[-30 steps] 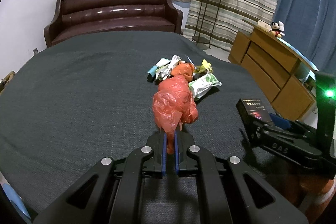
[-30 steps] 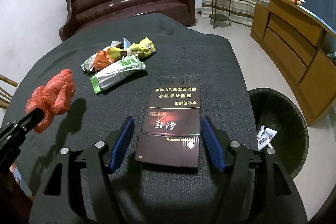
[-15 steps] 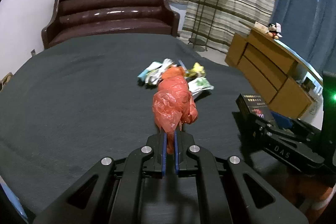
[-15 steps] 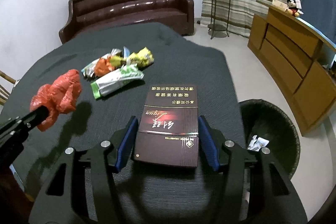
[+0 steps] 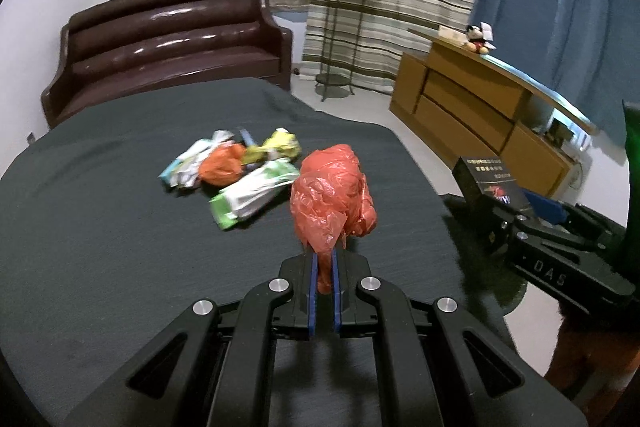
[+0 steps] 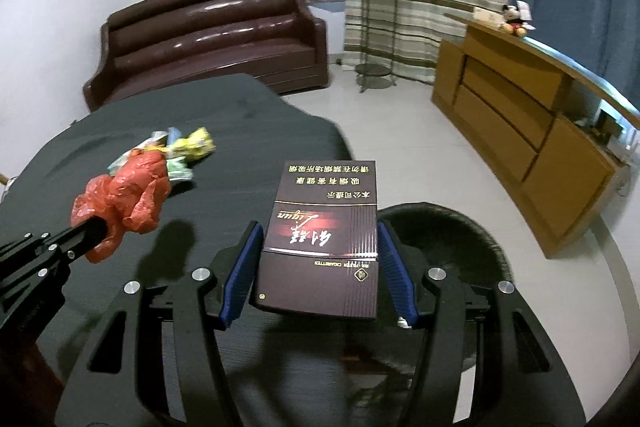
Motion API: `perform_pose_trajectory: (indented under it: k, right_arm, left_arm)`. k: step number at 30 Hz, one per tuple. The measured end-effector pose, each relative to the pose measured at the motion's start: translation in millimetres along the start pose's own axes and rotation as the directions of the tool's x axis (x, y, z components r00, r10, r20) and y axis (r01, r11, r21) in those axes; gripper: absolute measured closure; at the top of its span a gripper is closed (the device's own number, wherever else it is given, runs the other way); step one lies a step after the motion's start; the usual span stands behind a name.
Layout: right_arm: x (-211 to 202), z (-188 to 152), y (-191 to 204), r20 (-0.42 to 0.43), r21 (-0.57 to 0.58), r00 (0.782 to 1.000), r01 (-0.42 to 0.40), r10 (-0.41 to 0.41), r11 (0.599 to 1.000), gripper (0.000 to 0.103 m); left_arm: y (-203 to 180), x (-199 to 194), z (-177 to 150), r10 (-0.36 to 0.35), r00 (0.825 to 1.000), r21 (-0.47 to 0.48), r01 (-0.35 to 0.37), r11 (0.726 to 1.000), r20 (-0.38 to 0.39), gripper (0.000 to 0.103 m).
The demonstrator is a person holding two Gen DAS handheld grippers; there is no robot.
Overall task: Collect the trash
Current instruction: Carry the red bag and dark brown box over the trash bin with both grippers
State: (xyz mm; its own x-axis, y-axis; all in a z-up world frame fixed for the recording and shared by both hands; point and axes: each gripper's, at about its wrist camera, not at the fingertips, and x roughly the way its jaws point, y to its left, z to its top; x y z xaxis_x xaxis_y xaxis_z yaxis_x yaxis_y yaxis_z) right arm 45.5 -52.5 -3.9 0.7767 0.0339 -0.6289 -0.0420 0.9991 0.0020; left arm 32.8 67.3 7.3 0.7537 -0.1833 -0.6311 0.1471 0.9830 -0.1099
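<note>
My left gripper (image 5: 324, 259) is shut on a crumpled red plastic bag (image 5: 332, 199), held above the dark table (image 5: 100, 227). In the right wrist view the same bag (image 6: 128, 195) and left gripper (image 6: 96, 227) hang at the left. My right gripper (image 6: 320, 227) is shut on a dark cigarette box (image 6: 324, 203), with both blue pads against its sides. It holds the box over the table's right edge, next to a black waste bin (image 6: 448, 227) on the floor. A pile of snack wrappers (image 5: 240, 175) lies on the table behind the bag.
A brown leather sofa (image 5: 168, 39) stands behind the table. A wooden cabinet (image 6: 520, 131) runs along the right wall, with a plant stand (image 6: 376, 27) by the curtains. Pale floor tiles (image 6: 400, 131) lie between table and cabinet.
The right jaws closed onto the cigarette box and lifted it off the table. Both grippers moved right toward the table's edge, and the bin now lies partly under the box.
</note>
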Motion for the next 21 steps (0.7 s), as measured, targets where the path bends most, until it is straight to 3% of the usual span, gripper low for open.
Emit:
perform_pose_trajectory:
  k: [11, 21]
  right_arm:
    - [1, -2, -56, 0.013, 0.043, 0.997, 0.08, -0.08, 0.996, 0.046]
    - [5, -1, -94, 0.013, 0.104, 0.994, 0.102, -0.104, 0.989, 0.046]
  left_arm:
    - [-65, 22, 12, -0.052, 0.999, 0.107, 0.052, 0.993, -0.001, 0.097]
    - [-113, 49, 17, -0.069, 0.997, 0.173, 0.073, 0.982, -0.031, 0.097]
